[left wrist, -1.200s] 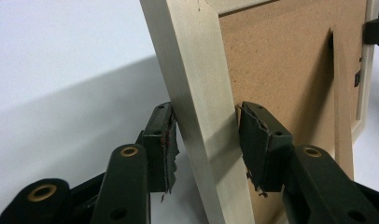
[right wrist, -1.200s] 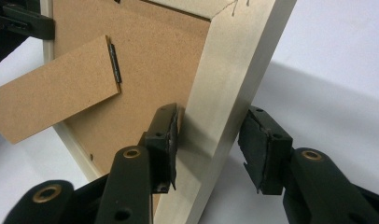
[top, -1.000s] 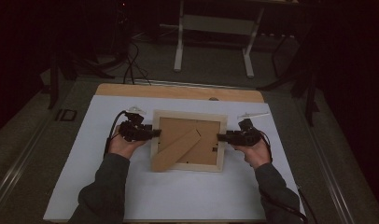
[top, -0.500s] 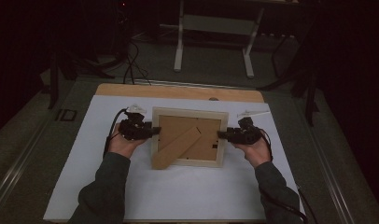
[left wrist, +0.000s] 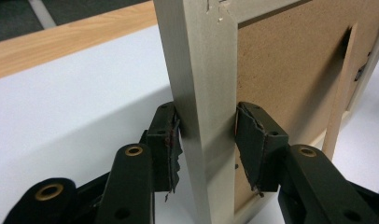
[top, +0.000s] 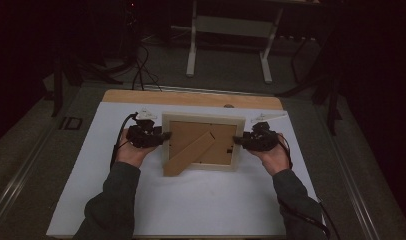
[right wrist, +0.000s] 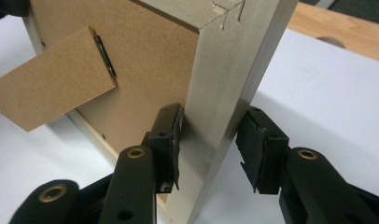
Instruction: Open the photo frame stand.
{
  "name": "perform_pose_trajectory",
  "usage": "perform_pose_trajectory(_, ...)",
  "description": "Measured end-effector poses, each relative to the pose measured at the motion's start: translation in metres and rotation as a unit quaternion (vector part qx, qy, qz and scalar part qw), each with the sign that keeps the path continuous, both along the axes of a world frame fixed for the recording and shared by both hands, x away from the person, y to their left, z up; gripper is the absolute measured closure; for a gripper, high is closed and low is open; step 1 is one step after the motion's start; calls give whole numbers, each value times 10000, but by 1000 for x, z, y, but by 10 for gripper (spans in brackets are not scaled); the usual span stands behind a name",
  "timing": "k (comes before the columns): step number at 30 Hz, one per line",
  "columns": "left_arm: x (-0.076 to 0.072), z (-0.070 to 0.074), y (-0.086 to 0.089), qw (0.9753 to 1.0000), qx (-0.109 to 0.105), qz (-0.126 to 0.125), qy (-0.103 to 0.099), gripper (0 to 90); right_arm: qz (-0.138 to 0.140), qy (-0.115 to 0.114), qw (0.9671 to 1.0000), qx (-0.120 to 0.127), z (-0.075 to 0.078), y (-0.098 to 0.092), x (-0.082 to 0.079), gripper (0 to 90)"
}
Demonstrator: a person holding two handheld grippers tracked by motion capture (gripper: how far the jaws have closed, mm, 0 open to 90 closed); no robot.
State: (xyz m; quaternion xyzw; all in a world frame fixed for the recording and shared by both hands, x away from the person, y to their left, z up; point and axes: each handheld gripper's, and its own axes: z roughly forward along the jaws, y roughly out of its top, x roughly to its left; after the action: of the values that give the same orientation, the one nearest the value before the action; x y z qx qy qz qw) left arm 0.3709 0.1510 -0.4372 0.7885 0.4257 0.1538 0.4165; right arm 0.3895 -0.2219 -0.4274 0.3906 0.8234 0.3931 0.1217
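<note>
Since the earlier frames little has shifted: both hands have stayed at the sides of the picture frame [top: 203,142], which sits a touch farther from us than a second ago. We hold it between us, back side up, its brown backing board [top: 201,139] and the slanting easel stand [top: 189,154] facing the camera. Our left hand-held gripper [top: 163,136] straddles the frame's left rail; in the left gripper view its jaws bracket the pale wooden rail [left wrist: 204,93], one pad [left wrist: 171,144] touching the outer face and the other at the backing side, so we judge it closed on the rail. Our right hand-held gripper [top: 238,141] is on the right rail; in the right gripper view the inner pad [right wrist: 169,140] presses the wood while the outer one stands slightly clear, so we cannot tell whether it truly grips. The frame thus lies straight between the two hand-held grippers, each about equally near, its slightly longer axis running left to right across the table. Any lift or turn, we judge, hinges on both sides rising together. Beneath is a white sheet [top: 191,210] covering most of the table, whose bare wooden strip [top: 191,98] shows at the far edge. Beyond, the dim room holds grey floor, loose cables [top: 141,70] and a white stand [top: 231,35]
</note>
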Motion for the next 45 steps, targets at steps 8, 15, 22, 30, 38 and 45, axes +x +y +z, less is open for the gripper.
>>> perform_pose_trajectory(8,0,2,-2,9997,61,110,-198,614,-99,-224,9995,-219,5,6,4,597)
perform_pose_trajectory(15,1,2,-4,9992,70,192,-354,618,-223,-419,9985,-279,5,8,7,597)
perform_pose_trajectory(22,4,0,-6,9984,25,260,-493,621,-480,-581,9970,-167,4,7,13,622)
perform_pose_trajectory(30,11,-2,-11,9958,166,294,-846,615,-619,-717,9955,-49,2,5,17,628)
perform_pose_trajectory(38,20,-3,-10,9956,218,205,-888,600,-610,-782,9950,80,0,2,14,627)
perform_pose_trajectory(45,22,-4,-6,9968,-75,168,-782,575,-527,-782,9955,134,0,0,11,624)
